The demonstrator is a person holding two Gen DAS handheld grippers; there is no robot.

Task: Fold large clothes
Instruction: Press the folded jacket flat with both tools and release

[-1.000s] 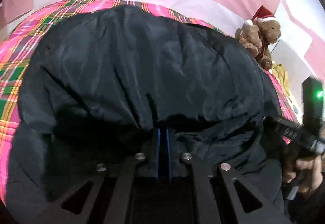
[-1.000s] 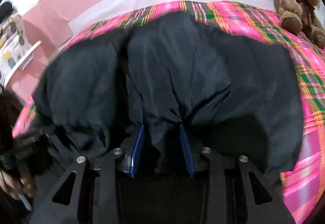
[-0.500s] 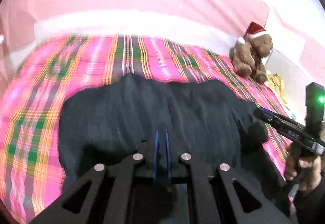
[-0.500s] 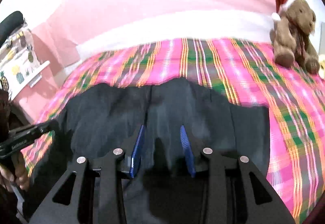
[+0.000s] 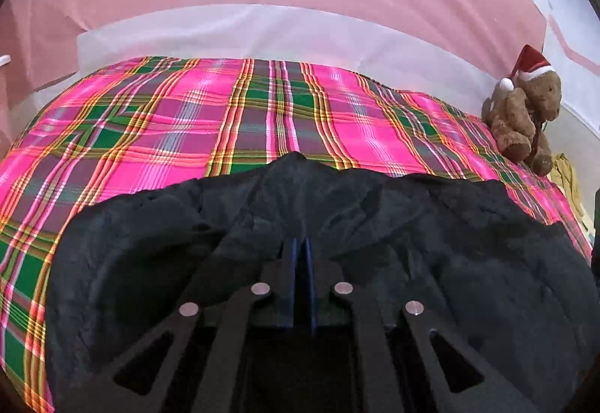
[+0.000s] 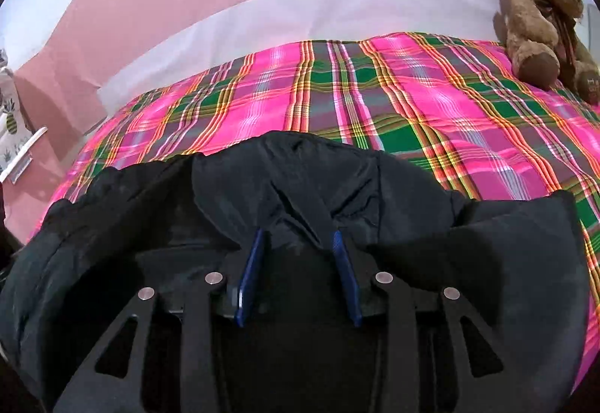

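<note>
**Q:** What do your two grippers show right now?

**A:** I hold a gripper in each hand, both angled down over a bed with a bright pink and green plaid cover. A large black garment, puffy like a padded jacket, lies bunched across the near edge of the bed, in front of both cameras. The far half of the cover is bare. A brown teddy bear in a red Santa hat sits at the far right corner, by the pink wall.

**Q:** Are you gripping the garment?

**A:** My left gripper is clenched on a thin ridge of the black fabric, its blue pads almost together. My right gripper grasps a thicker fold; its blue pads stand further apart with fabric pinched up between them.

**Q:** Which folding step is this?

**A:** I judge it as mid-fold: I hold one edge of the garment at two points, with the fabric heaped near me rather than laid flat.

**Q:** What does the next move need?

**A:** Probably carrying both held points together at an even height, so the edge lands straight, then releasing only once the layer lies smooth. Slack between my hands could leave a crease.
</note>
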